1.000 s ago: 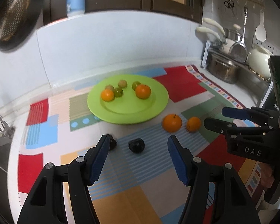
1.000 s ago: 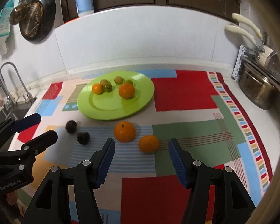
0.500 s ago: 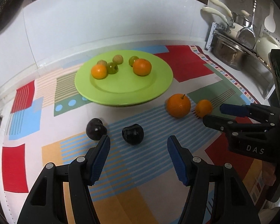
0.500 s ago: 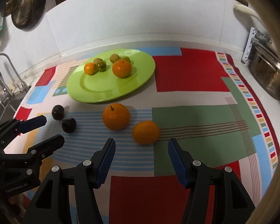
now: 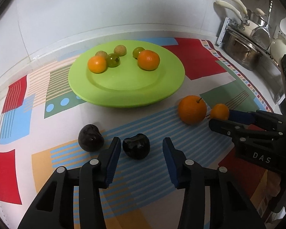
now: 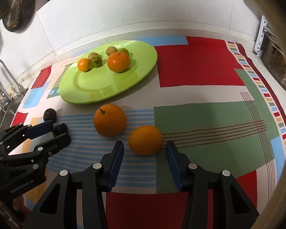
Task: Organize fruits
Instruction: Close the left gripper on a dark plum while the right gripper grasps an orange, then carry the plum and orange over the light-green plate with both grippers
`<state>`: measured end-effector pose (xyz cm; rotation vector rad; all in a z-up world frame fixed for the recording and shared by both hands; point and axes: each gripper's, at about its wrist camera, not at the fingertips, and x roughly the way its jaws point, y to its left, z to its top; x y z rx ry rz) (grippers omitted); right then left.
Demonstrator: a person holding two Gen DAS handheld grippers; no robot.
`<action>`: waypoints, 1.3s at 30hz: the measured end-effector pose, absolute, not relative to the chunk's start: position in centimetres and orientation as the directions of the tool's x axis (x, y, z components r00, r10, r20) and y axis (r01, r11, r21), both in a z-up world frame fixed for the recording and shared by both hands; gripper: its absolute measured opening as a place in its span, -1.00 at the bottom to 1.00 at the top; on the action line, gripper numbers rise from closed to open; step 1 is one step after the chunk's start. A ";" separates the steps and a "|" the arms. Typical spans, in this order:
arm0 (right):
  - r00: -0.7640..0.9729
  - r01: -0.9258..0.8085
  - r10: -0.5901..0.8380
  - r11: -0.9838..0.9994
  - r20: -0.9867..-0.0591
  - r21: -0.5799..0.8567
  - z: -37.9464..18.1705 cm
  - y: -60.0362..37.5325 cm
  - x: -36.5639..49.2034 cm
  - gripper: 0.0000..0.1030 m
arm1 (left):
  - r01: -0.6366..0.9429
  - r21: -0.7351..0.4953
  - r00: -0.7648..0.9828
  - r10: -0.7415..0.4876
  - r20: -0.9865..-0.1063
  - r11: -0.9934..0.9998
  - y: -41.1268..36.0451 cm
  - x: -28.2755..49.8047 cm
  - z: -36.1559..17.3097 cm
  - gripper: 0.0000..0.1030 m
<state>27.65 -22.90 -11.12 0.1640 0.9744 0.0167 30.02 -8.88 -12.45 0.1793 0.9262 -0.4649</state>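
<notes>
Both grippers have just been closing: the left gripper (image 5: 141,150) brackets a dark plum (image 5: 136,146), the right gripper (image 6: 144,148) a small orange (image 6: 145,140). Fingers still apart, not pressing; likely grasps bound for the green plate (image 5: 124,87) beyond.

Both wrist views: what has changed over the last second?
Both tools came down and closer to the fruit, their jaws closing partway. The left tool now straddles the nearer dark plum; the right tool straddles the smaller orange. Neither is gripped yet. The fruit on the green plate, the big orange and the other plum stayed put.
</notes>
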 end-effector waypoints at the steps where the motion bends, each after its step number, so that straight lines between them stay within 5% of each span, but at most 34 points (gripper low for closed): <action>1: 0.562 0.060 0.086 0.988 -0.822 0.144 -11.1 -22.9 27.7 -0.14 | 0.461 -0.051 0.507 -0.310 -0.804 0.886 -8.9 30.1 -12.5 -0.20; 11: 0.565 0.050 0.084 0.990 -0.821 0.135 -11.1 -22.7 27.9 -0.27 | 0.458 -0.058 0.490 -0.307 -0.816 0.887 -9.0 30.5 -12.8 -0.45; 39: 0.631 0.018 0.108 0.988 -0.769 0.153 -7.1 -22.0 26.2 -0.28 | 0.498 -0.050 0.557 -0.364 -0.746 0.866 -8.6 28.4 -7.5 -0.45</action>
